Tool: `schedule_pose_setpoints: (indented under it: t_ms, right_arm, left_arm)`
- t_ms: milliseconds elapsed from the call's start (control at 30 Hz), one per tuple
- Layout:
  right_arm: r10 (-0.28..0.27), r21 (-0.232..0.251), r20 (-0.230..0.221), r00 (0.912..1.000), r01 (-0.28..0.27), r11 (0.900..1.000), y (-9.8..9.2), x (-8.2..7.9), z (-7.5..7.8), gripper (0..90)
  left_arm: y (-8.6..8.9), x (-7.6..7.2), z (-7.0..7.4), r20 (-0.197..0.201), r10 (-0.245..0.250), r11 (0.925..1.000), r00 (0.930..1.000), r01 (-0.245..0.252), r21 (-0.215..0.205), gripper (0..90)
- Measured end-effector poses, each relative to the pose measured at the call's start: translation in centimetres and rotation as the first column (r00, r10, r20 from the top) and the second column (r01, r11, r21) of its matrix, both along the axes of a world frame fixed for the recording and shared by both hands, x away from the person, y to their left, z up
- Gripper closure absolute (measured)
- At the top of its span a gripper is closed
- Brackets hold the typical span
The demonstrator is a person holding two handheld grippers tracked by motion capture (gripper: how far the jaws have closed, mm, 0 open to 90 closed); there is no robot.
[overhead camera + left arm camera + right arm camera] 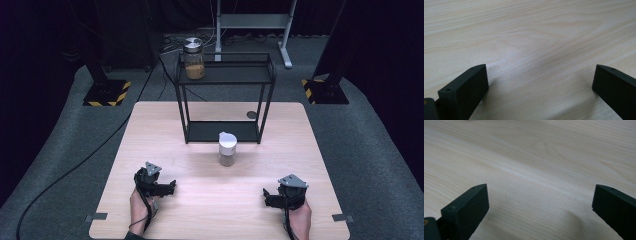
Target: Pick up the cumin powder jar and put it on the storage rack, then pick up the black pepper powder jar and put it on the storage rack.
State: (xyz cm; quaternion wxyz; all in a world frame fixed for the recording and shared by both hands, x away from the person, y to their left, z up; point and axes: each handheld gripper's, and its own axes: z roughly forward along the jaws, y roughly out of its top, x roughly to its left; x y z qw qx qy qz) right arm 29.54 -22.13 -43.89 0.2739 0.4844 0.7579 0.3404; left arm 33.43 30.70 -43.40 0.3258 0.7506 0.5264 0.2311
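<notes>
We rest both grippers, left gripper (171, 187) and right gripper (265, 196), fingers wide and empty, low in the frame; next we probably reach the white-capped jar (227, 149) at centre.

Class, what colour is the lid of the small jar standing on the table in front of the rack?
White; the small jar shows best in the high view.
</notes>
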Motion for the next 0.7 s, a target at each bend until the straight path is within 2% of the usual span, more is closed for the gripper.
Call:
schedule_pose_setpoints:
  t_ms: [700]
  right_arm:
    - [-0.026, -0.005, -0.005, 0.9997, 0.026, 1.000, 0.32, 0.04, 0.06, 0.1]
  left_arm:
    - [-0.15, -0.09, -0.02, 0.004, 0.001, 1.0000, 1.0000, -0.001, 0.004, 0.2]
